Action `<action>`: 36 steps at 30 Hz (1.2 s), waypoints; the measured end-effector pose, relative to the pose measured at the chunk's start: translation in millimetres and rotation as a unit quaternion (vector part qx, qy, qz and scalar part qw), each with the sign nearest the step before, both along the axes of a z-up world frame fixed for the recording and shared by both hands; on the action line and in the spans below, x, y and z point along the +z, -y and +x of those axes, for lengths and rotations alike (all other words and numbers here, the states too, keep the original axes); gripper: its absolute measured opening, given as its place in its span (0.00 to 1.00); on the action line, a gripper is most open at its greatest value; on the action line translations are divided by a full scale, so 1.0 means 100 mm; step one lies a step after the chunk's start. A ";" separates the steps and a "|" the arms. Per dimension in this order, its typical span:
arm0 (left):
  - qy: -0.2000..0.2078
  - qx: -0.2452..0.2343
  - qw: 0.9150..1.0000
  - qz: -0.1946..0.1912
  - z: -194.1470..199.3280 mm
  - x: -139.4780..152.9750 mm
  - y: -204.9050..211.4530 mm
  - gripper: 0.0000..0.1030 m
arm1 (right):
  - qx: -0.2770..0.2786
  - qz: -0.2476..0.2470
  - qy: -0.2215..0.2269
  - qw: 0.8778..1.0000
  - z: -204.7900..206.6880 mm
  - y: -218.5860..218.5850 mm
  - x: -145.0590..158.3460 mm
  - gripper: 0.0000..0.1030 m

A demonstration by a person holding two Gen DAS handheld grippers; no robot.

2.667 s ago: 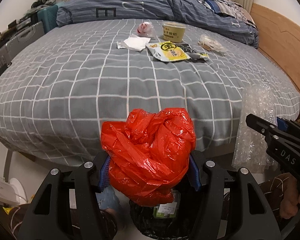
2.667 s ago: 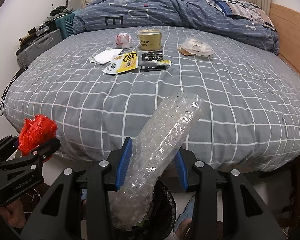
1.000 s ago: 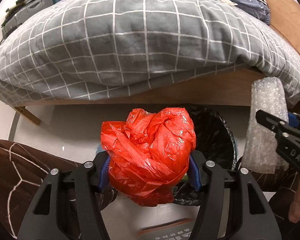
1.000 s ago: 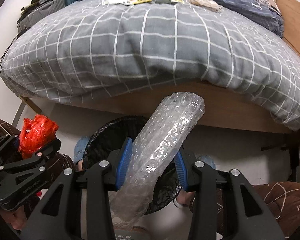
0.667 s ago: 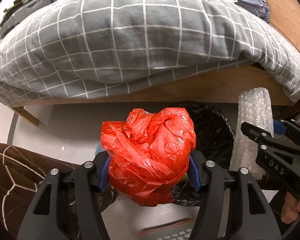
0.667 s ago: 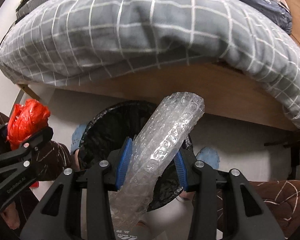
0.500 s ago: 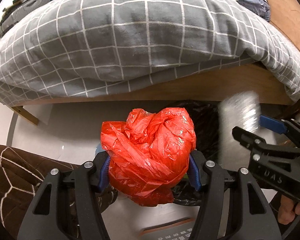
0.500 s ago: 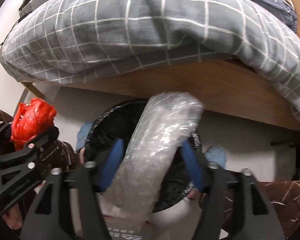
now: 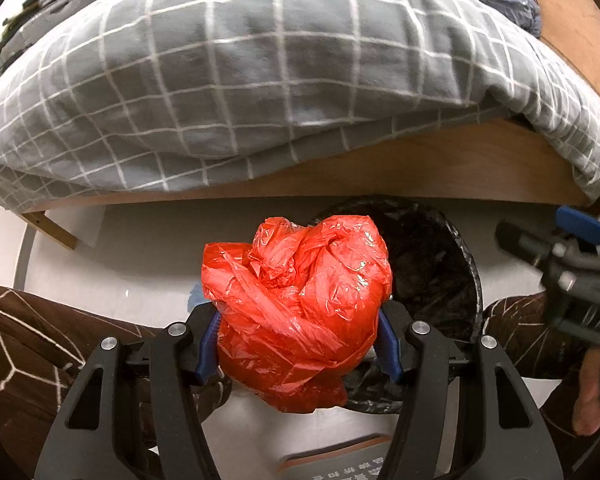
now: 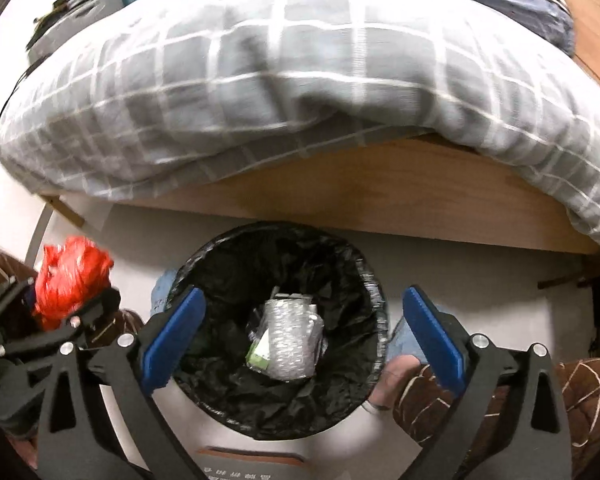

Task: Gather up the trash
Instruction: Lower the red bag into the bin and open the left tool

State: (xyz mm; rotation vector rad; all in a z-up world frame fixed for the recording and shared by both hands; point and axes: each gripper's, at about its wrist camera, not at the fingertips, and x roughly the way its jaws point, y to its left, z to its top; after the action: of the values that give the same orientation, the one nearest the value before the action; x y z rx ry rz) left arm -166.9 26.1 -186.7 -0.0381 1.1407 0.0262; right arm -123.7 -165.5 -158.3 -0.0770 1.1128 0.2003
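While two claws hover, one red bag (image 9: 296, 308), one bin (image 10: 276, 408), one bubble-wrap roll (image 10: 290, 340)

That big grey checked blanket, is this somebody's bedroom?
Most likely a bedroom, yes. The grey checked blanket is draped over a wooden bed frame, and a round bin with a black liner stands on the pale floor beside it.

Red plastic bag (image 9: 298, 312): crumpled into a glossy ball, pinched on both sides between blue pads, sitting above the near-left rim of the bin. Trash bin (image 10: 374, 308): round, black liner, on the floor just in front of the bed frame. Bubble wrap (image 10: 290, 338): clear roll lying at the bin's bottom, beside a green-and-white scrap.
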 end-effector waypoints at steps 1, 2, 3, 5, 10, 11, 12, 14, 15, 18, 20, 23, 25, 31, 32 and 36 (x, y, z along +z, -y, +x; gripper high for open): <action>-0.001 -0.004 1.000 0.000 0.01 -0.01 0.04 0.58 | -0.005 0.002 0.003 1.000 0.01 0.06 0.02 0.93; -0.001 -0.008 1.000 0.001 0.03 -0.03 0.09 0.58 | -0.010 0.003 0.005 1.000 0.02 0.11 0.04 0.93; -0.002 -0.010 1.000 0.002 0.04 -0.04 0.12 0.58 | -0.015 0.004 0.009 1.000 0.02 0.17 0.06 0.93; -0.007 -0.017 1.000 0.001 0.07 -0.08 0.21 0.58 | -0.025 0.006 0.012 1.000 0.03 0.27 0.08 0.93; -0.014 -0.039 0.999 0.003 0.15 -0.18 0.45 0.58 | -0.050 0.009 0.011 0.999 0.06 0.50 0.08 0.93; -0.014 -0.041 0.999 0.005 0.17 -0.20 0.47 0.58 | -0.053 0.007 0.011 0.999 0.07 0.53 0.07 0.93; -0.015 -0.044 0.999 0.005 0.20 -0.23 0.51 0.58 | -0.057 0.004 0.011 0.998 0.07 0.56 0.06 0.93; -0.016 -0.047 0.999 0.002 0.23 -0.27 0.56 0.58 | -0.064 -0.001 0.012 0.998 0.07 0.62 0.05 0.93; -0.018 -0.048 0.999 0.003 0.25 -0.30 0.60 0.58 | -0.067 -0.002 0.012 0.998 0.07 0.65 0.04 0.93; -0.020 -0.052 0.998 0.004 0.30 -0.37 0.65 0.58 | -0.081 0.000 0.008 0.997 0.08 0.76 0.01 0.93; -0.023 -0.054 0.998 0.001 0.32 -0.39 0.68 0.58 | -0.087 0.002 0.008 0.996 0.09 0.82 0.01 0.93; -0.030 -0.059 0.998 -0.008 0.34 -0.46 0.72 0.58 | -0.094 0.001 0.008 0.996 0.09 0.88 0.00 0.93; -0.038 -0.057 0.998 -0.013 0.37 -0.50 0.75 0.58 | -0.096 0.001 0.006 0.995 0.08 0.90 -0.01 0.93; -0.043 -0.056 0.997 -0.011 0.41 -0.57 0.81 0.59 | -0.098 0.000 0.003 0.995 0.07 0.93 -0.04 0.93; -0.042 -0.057 0.997 -0.010 0.41 -0.57 0.83 0.59 | -0.099 0.000 0.003 0.995 0.07 0.94 -0.04 0.93; -0.042 -0.059 0.997 -0.009 0.40 -0.59 0.88 0.60 | -0.099 -0.003 0.004 0.995 0.07 0.97 -0.04 0.93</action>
State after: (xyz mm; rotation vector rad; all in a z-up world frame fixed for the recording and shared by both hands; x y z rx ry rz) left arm -126.5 -61.5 -245.6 0.0151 1.2251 -0.0878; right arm -117.2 -262.7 -162.4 0.0282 1.1062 0.0200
